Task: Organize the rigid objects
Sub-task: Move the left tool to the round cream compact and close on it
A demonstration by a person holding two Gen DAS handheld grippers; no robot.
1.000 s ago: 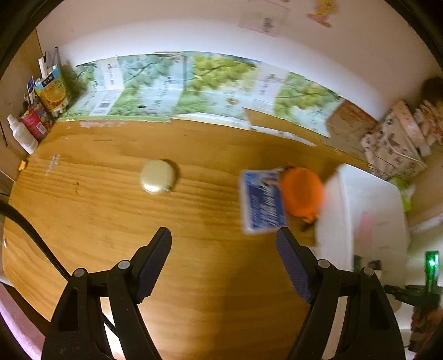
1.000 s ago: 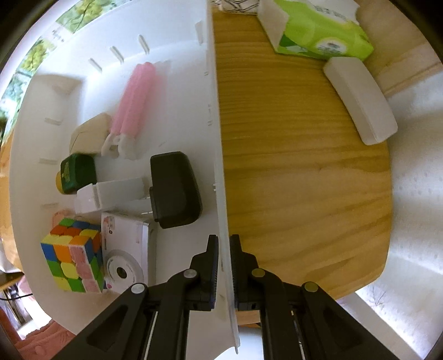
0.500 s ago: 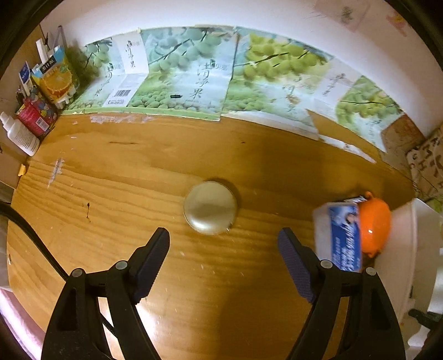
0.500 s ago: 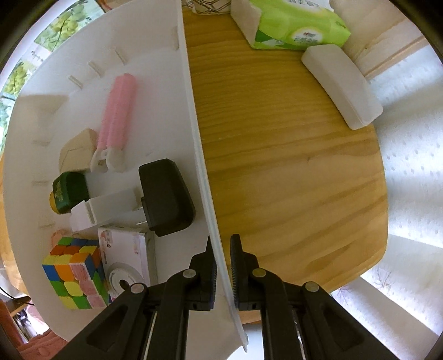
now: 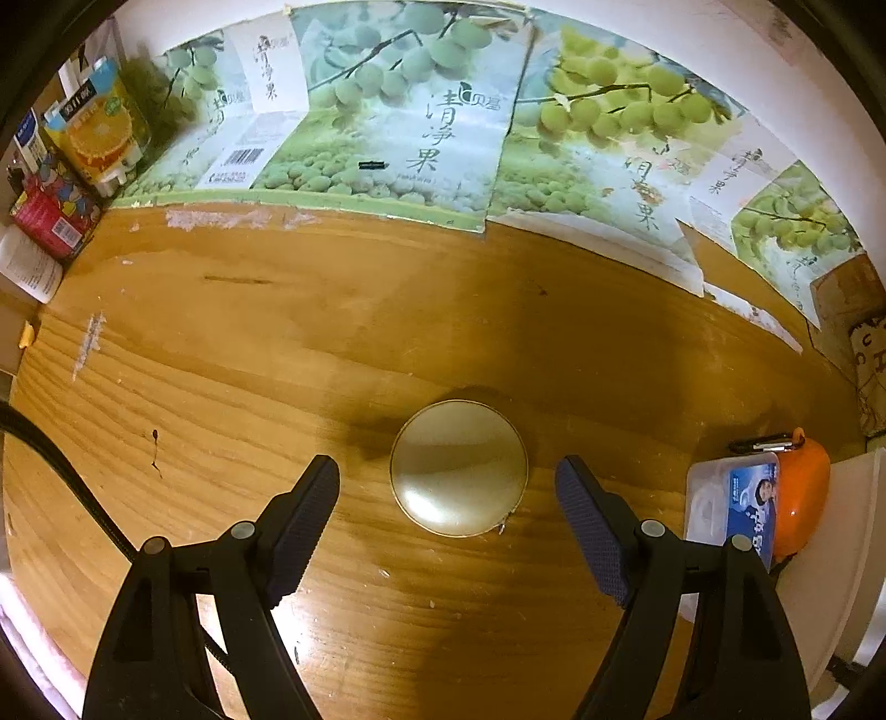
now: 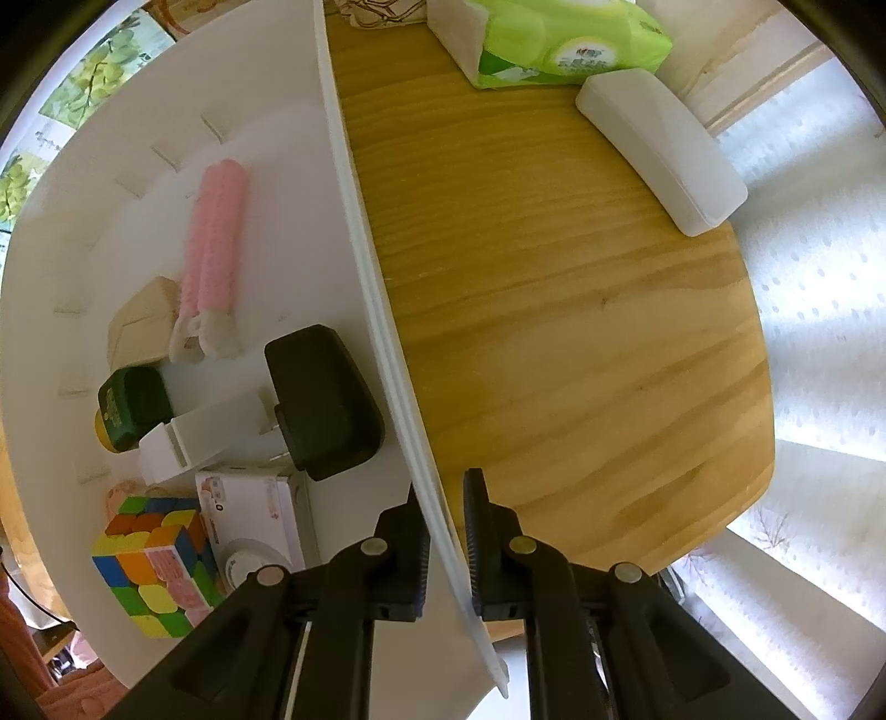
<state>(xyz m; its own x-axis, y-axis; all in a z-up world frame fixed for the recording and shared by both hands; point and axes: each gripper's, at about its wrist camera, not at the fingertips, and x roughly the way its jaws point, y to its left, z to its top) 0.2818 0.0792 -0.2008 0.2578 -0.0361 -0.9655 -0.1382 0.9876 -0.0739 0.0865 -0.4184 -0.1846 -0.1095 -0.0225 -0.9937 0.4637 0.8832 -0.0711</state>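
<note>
A round pale gold compact (image 5: pixel 458 468) lies on the wooden table (image 5: pixel 277 360), right between the tips of my left gripper (image 5: pixel 447 487), which is open wide and empty. My right gripper (image 6: pixel 443 498) is shut on the right wall of the white bin (image 6: pixel 365 266). Inside the bin lie a Rubik's cube (image 6: pixel 152 559), a white camera box (image 6: pixel 252 526), a black adapter (image 6: pixel 321 401), a white box (image 6: pixel 205 437), a green bottle (image 6: pixel 133 407), a beige block (image 6: pixel 141 324) and a pink roller (image 6: pixel 216 249).
A clear box with a blue label (image 5: pixel 736 507) and an orange case (image 5: pixel 803 493) lie at the right by the bin's edge (image 5: pixel 853 554). Grape-print cartons (image 5: pixel 415 122) line the back wall; cartons and bottles (image 5: pixel 83 144) stand far left. A green tissue pack (image 6: pixel 554 41) and white case (image 6: pixel 659 149) lie right of the bin.
My left gripper has swung left and closer to the compact, which now sits between its fingertips. The bin has turned slightly in the right wrist view; my right gripper keeps its hold.
</note>
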